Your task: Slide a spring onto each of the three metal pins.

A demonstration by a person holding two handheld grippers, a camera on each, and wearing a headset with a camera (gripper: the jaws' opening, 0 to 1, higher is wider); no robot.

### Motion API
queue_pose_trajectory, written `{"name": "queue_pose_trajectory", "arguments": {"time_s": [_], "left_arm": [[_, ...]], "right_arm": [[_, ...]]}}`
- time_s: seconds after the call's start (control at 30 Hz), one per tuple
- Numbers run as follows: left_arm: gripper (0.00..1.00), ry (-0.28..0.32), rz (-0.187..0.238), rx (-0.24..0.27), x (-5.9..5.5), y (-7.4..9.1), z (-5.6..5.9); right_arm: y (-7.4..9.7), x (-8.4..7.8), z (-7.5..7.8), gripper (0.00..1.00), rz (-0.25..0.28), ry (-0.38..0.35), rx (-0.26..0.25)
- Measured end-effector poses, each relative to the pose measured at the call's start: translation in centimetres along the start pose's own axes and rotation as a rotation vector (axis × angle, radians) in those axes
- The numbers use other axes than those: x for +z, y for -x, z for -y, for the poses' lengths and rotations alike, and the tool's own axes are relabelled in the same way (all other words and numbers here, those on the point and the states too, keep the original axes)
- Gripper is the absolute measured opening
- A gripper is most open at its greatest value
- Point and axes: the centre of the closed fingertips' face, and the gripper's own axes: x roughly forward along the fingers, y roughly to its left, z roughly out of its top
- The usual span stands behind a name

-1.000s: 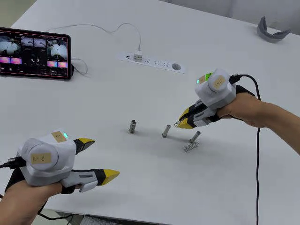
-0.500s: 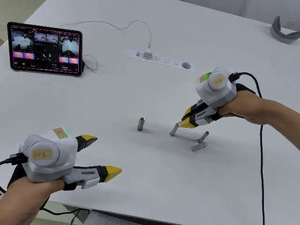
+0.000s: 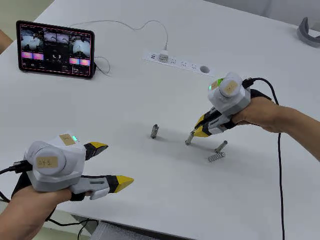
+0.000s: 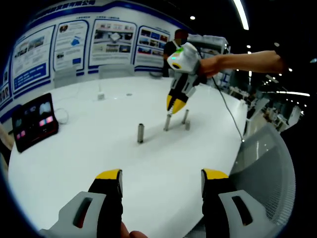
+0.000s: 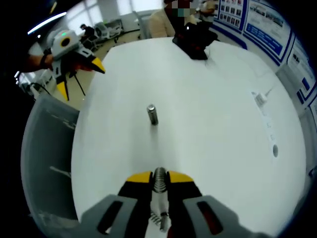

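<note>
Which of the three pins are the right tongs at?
The middle pin: the right tongs, shut on a spring, are right at its top. The left pin and the right pin stand clear of them.

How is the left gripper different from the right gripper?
The left gripper has its jaws wide apart, holding nothing; the right gripper is shut on a spring. The left gripper hangs away from the middle pin; the right gripper's tips are at it. Both have yellow tips.
</note>
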Motion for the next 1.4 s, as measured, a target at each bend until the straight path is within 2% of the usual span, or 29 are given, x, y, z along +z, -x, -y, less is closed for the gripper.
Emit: {"name": "queue_pose_trajectory", "arguments": {"time_s": [0.1, 0.27, 0.6, 1.0, 1.27, 1.4], "left_arm": [[0.65, -0.002, -0.003, 0.002, -0.1, 0.0, 0.1], [0.65, -0.002, -0.004, 0.003, -0.2, 0.1, 0.2], [0.65, -0.006, -0.007, 0.009, -0.1, 0.3, 0.2], [0.65, -0.001, -0.003, 0.025, 0.1, 0.8, -0.3], [0.65, -0.001, -0.011, 0.029, -0.1, 0.9, -0.2], [0.65, -0.002, -0.011, 0.034, 0.0, 1.0, -0.2]], "right_arm": [[-0.1, 0.4, 0.1, 0.13, 0.005, -0.001, 0.001], [-0.7, 0.3, -0.3, 0.13, -0.023, 0.033, 0.002], [-1.8, 0.1, -0.3, 0.13, -0.045, 0.06, 0.005], [-3.8, -1.2, 0.4, 0.13, -0.08, 0.071, 0.0], [-5.3, -1.9, 0.6, 0.13, -0.102, 0.093, -0.002], [-5.7, -2.2, 0.4, 0.18, -0.108, 0.092, 0.002]]}}
